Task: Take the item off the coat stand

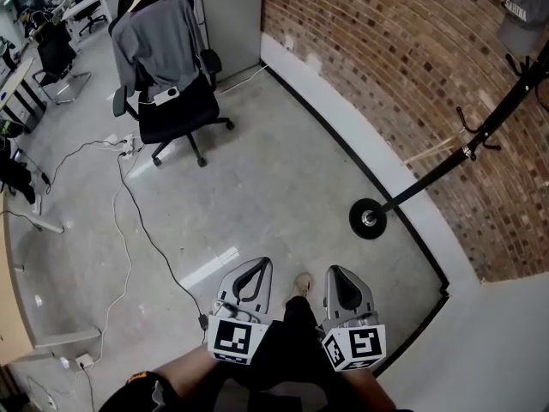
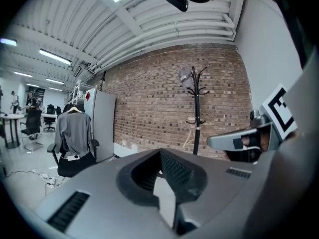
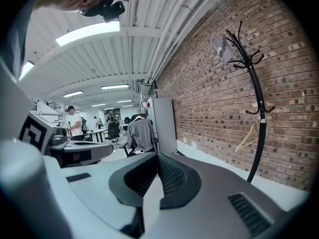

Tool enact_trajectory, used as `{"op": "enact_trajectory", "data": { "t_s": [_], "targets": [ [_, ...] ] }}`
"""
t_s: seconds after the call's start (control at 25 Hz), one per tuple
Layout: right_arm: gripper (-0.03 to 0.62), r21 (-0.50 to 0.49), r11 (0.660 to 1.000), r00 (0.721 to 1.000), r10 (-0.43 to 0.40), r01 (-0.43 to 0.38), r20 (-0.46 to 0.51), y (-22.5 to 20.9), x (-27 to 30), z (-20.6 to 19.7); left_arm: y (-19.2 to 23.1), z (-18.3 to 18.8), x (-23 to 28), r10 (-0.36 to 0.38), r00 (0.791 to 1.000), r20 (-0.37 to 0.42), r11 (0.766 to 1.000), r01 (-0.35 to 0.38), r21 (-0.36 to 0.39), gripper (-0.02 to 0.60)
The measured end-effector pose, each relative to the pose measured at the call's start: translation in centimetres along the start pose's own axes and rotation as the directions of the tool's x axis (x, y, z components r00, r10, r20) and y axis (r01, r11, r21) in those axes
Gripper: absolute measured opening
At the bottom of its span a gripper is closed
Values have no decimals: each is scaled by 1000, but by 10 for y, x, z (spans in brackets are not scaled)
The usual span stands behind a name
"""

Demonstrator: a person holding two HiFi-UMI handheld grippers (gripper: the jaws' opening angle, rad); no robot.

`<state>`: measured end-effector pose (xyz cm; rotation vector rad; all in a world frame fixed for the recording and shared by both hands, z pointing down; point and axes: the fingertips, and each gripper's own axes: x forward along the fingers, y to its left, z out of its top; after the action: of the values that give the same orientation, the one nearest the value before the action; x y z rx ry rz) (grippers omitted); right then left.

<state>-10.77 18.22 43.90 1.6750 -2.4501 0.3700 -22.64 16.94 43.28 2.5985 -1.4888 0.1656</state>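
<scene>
A black coat stand (image 1: 480, 131) rises against the brick wall at the right, its round base (image 1: 369, 218) on the concrete floor. A grey cap (image 1: 523, 15) hangs on its top hooks, and a wooden hanger (image 1: 437, 148) hangs lower on the pole. The left gripper view shows the stand (image 2: 196, 118) and cap (image 2: 185, 76) straight ahead, some way off. In the right gripper view the stand (image 3: 256, 113) and cap (image 3: 219, 46) lie to the right. My left gripper (image 1: 257, 266) and right gripper (image 1: 334, 273) are held low, side by side. Both are shut and empty, well short of the stand.
A black office chair (image 1: 176, 114) with a grey sweater draped over its back stands at the far left by a grey cabinet (image 1: 232, 15). Cables (image 1: 129, 221) trail over the floor at left. Desks and people (image 3: 75, 123) fill the background.
</scene>
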Motion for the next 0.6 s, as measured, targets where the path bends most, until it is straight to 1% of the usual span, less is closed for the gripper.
{"op": "enact_trajectory", "data": {
  "t_s": [0.12, 0.36, 0.44, 0.52, 0.6],
  "targets": [
    [15, 9, 1000, 1000, 7, -7, 13, -29, 17, 7, -5, 7, 33, 10, 1000, 2, 1000, -11, 21, 25],
    [15, 28, 1000, 999, 5, -6, 33, -113, 51, 26, -30, 28, 119, 13, 1000, 9, 998, -13, 56, 25],
    [15, 36, 999, 999, 3, -4, 38, -142, 59, 32, -42, 33, 146, 14, 1000, 0, 998, -14, 63, 25],
    [15, 42, 999, 999, 3, -5, 44, -168, 65, 37, -54, 36, 169, 14, 1000, -27, 998, -12, 69, 25],
    [15, 47, 999, 999, 2, -4, 45, -191, 70, 37, -64, 38, 188, 10, 1000, -22, 996, -8, 85, 25]
  ]
}}
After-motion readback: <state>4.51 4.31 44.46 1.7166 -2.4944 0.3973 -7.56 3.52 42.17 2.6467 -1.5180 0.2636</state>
